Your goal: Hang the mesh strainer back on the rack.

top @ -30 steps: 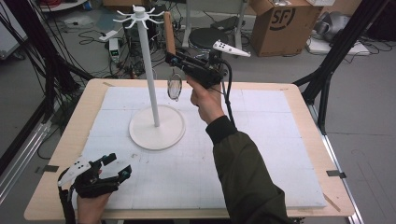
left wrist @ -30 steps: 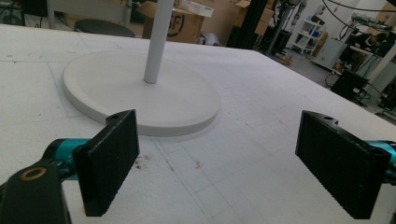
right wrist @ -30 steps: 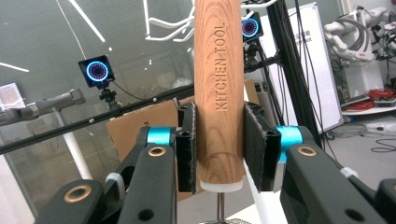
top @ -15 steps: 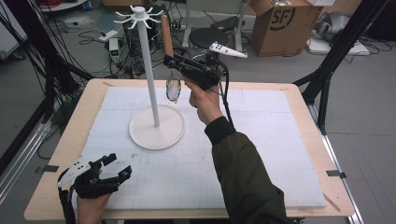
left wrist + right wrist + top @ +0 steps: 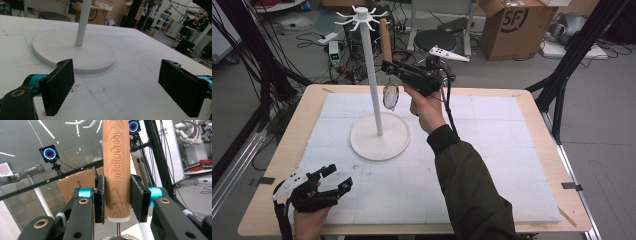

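A white hook stand [image 5: 372,75] rises from a round base [image 5: 380,136] on the white mat; its hook ring [image 5: 362,14] is at the top. My right gripper [image 5: 384,65] is held high just right of the pole, shut on the upright wooden handle [image 5: 385,35] of a kitchen tool whose metal mesh head [image 5: 390,96] hangs below. In the right gripper view the pads [image 5: 137,197] press the handle [image 5: 117,157], marked KITCHEN TOOL, from both sides. My left gripper [image 5: 339,177] rests open at the table's near left, with nothing between its jaws; its view faces the base [image 5: 75,50] and pole [image 5: 83,22].
The white foam mat [image 5: 492,150] covers most of the wooden table. Beyond the far edge stand a cardboard box [image 5: 517,25], a black stool [image 5: 437,40] and floor cables. A black frame leg [image 5: 562,75] stands at the right.
My right gripper, with the tool in it, has shifted slightly left toward the pole. The left gripper has stayed where it was.
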{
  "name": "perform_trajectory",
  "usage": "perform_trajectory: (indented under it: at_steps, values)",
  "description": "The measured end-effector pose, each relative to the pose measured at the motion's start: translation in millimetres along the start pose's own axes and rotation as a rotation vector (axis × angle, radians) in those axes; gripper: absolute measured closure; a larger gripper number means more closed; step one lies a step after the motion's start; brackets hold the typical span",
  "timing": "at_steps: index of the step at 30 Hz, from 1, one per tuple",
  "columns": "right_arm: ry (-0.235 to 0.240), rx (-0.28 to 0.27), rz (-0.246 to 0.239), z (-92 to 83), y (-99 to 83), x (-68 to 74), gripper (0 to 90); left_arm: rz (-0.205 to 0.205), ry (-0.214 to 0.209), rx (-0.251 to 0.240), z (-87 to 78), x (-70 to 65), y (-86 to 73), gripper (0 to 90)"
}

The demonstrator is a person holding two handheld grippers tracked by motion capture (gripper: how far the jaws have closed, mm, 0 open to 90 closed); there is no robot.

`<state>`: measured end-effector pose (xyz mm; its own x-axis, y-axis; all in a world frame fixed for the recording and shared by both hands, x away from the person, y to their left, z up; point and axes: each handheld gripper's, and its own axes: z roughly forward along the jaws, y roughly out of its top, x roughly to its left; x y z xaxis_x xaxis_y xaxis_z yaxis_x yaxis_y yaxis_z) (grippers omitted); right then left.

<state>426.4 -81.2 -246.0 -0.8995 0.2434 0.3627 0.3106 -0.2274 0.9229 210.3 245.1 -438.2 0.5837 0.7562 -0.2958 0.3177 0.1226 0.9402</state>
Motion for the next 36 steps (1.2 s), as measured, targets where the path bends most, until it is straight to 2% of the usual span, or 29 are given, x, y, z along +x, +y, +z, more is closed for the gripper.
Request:
perform_trajectory:
  at_steps: [1, 2, 4, 5, 6, 8, 10, 11, 14, 18, 20, 25, 28, 36]
  values:
    - [-0.006, 0.005, 0.001, -0.5, 0.2, 0.2, 66.1, 0.001, -0.002, 0.0, 0.1, -0.3, 0.0, 14.0]
    - [-0.02, 0.007, -0.006, -0.9, 0.4, -0.2, 61.0, 0.001, -0.002, 0.0, 0.2, -0.5, 0.0, 14.0]
    - [-0.037, 0.008, -0.008, -1.8, 0.5, -1.1, 48.7, 0.003, -0.002, 0.0, 0.3, -0.9, 0.0, 14.0]
    - [-0.055, 0.006, -0.01, -2.8, 0.5, -0.7, 38.2, 0.005, -0.002, -0.001, 0.4, -1.0, 0.0, 14.0]
    - [-0.086, 0.003, -0.019, -4.1, 0.4, 0.1, 32.7, 0.006, -0.001, 0.0, 0.5, -0.9, 0.0, 14.0]
    - [-0.093, 0.006, -0.025, -8.7, -0.7, 0.2, 32.1, 0.008, -0.004, 0.004, 1.0, -1.6, 0.0, 14.0]
    - [-0.113, 0.016, -0.034, -13.3, -2.3, -0.1, 27.2, 0.015, -0.004, 0.007, 1.5, -2.3, -0.2, 14.0]
    - [-0.123, 0.032, -0.031, -15.2, -2.9, -0.5, 27.0, 0.014, -0.007, 0.013, 2.3, -3.0, -0.5, 14.0]
    - [-0.14, 0.037, -0.08, -22.5, -8.2, 1.7, 27.4, 0.017, -0.006, 0.021, 3.9, -5.1, -0.6, 13.5]
    - [-0.15, 0.072, -0.081, -30.7, -12.4, 2.6, 18.8, 0.028, -0.011, 0.019, 4.6, -8.2, -0.2, 13.5]
    - [-0.141, 0.063, -0.085, -37.2, -14.8, 4.9, 18.7, 0.025, -0.014, 0.021, 5.0, -9.1, -0.3, 13.5]
    - [-0.166, 0.064, -0.093, -53.9, -20.9, 12.2, 17.8, 0.02, -0.02, 0.017, 4.9, -11.4, 0.3, 13.4]
    - [-0.182, 0.065, -0.098, -64.3, -23.5, 15.6, 17.8, 0.032, -0.019, 0.01, 4.7, -12.1, 1.4, 13.3]
    - [-0.223, 0.096, -0.124, -93.4, -34.1, 27.1, 17.8, 0.04, -0.036, 0.011, 13.3, -16.4, 3.2, 13.3]
